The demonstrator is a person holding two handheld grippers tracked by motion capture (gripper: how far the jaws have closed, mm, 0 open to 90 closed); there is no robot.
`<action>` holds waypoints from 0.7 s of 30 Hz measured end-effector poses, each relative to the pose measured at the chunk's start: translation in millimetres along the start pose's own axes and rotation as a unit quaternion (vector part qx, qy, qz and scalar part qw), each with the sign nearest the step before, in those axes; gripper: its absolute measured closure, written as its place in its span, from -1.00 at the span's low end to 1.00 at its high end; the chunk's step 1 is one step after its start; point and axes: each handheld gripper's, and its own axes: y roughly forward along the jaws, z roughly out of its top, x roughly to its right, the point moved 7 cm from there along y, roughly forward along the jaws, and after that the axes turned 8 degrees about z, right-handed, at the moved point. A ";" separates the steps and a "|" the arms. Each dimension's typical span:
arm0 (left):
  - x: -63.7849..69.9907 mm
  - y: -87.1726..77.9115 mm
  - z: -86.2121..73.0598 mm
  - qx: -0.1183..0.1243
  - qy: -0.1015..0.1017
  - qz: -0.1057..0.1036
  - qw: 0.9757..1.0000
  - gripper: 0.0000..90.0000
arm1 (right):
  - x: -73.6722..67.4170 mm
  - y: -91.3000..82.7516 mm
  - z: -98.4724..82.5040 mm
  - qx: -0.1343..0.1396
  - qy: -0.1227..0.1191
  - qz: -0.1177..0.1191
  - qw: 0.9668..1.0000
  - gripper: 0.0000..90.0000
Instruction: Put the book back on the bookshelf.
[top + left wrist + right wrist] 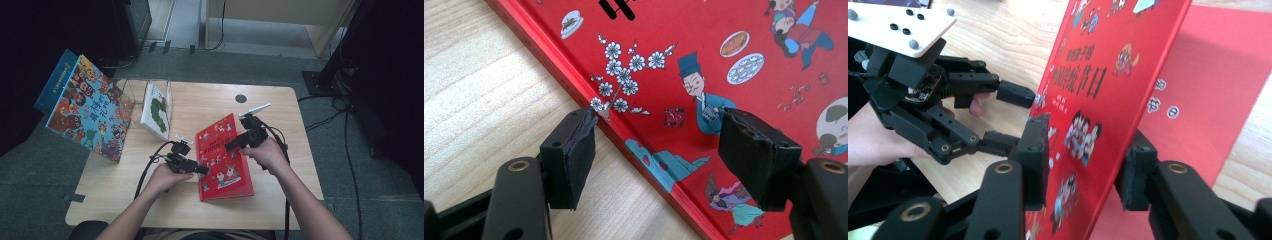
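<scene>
— While the red picture book [222, 157] lies on the worktop [280, 115] near its front edge, how will it handle?

— I judge it a stiff hardback: glossy, a little slippery, not heavy. The cover bends only at the spine.

— What do the claws do?

— The right claw [1083, 162] has the lifted front cover [1108, 75] between its pads, apparently pinched. The left claw [654, 150] stands wide, holding nothing, astride the spine edge.

— Where to hold?

— At the cover's free edge; steady the spine side.
</scene>
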 end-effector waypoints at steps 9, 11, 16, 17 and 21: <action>-12.3 -9.2 3.8 0.010 -0.028 0.004 1.000 -0.26 | -0.2 7.5 7.4 0.001 -0.013 0.017 1.000 0.71; -14.8 -10.4 3.8 0.011 -0.031 0.007 0.999 -0.25 | -2.1 7.1 8.3 0.002 -0.013 0.023 1.000 0.74; -20.7 -12.3 3.4 0.011 -0.033 0.014 0.999 -0.23 | -7.5 7.0 10.9 -0.005 -0.024 0.025 0.999 0.78; -21.5 -12.5 3.7 0.013 -0.033 0.014 0.999 -0.23 | -8.4 7.3 11.9 -0.005 -0.027 0.024 0.999 0.78; -24.0 -12.6 3.2 0.014 -0.036 0.018 0.999 -0.23 | -11.5 7.1 15.4 -0.015 -0.034 0.018 0.999 0.80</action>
